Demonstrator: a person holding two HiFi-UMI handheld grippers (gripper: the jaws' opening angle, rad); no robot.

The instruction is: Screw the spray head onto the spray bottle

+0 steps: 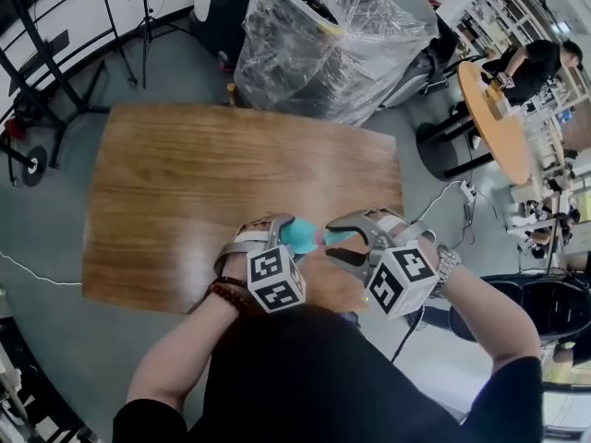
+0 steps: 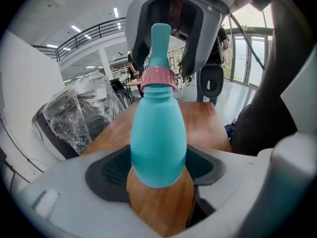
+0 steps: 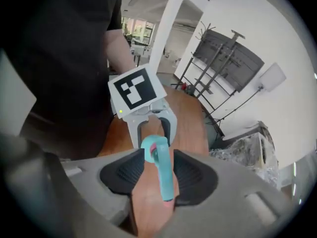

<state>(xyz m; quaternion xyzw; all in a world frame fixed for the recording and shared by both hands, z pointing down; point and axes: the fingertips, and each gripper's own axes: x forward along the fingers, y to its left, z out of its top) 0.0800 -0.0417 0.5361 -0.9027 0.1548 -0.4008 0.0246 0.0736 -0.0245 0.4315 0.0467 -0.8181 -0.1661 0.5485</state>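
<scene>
Left gripper (image 2: 158,168) is clamped on the teal spray bottle (image 2: 158,133), with both pads on its wide body. The bottle is in the air on its side over the near edge of the wooden table (image 1: 212,183), neck toward the right gripper (image 3: 157,167). The spray head (image 3: 166,180) sits on the neck with its pink collar (image 2: 158,77) at the top of the neck; can't tell how far it's threaded. Right jaws straddle the head's teal stem but aren't clamped: 1 pad is at the stem, and table wood shows through a gap on the other side. A plastic-wrapped machine (image 1: 332,35) stands past the table's far edge.
</scene>
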